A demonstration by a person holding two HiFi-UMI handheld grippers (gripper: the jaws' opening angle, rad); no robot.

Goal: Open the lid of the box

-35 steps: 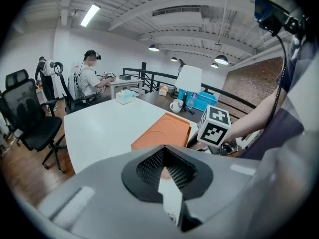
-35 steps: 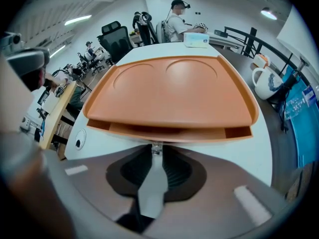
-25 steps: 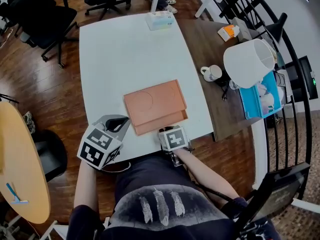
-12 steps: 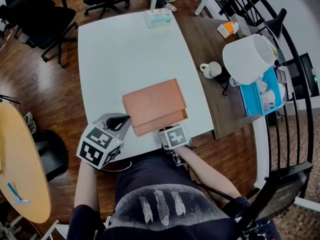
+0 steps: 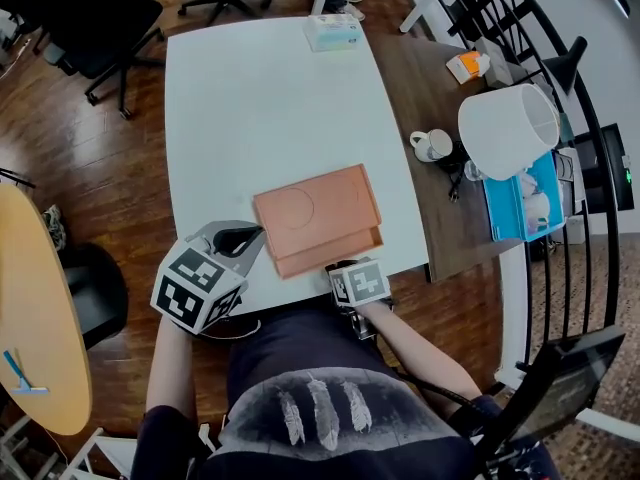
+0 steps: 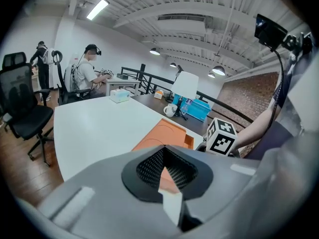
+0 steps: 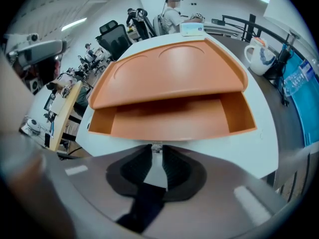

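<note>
A flat orange box lies on the white table (image 5: 250, 98). Its lid (image 5: 318, 208) is slid away from me, so a strip of the tray (image 5: 332, 252) shows bare at the near side. The right gripper view shows the same: lid (image 7: 169, 73) over tray (image 7: 169, 119). My right gripper (image 5: 342, 270) points steeply down at the table's near edge, just short of the tray's front wall. Its fingertips (image 7: 157, 151) stand nearly together, apart from the box. My left gripper (image 5: 250, 234) hovers off the box's near left corner, shut and empty (image 6: 163, 151), with the box (image 6: 164, 136) ahead of it.
A tissue box (image 5: 334, 31) sits at the table's far end. On the dark side table (image 5: 440, 223) are a mug (image 5: 430, 145), a white lamp shade (image 5: 508, 130) and a blue box (image 5: 520, 203). Office chairs stand beyond, and a round yellow table (image 5: 30, 308) to the left.
The head view has shifted a little. Both grippers and the box with its slid-back lid keep their places.
</note>
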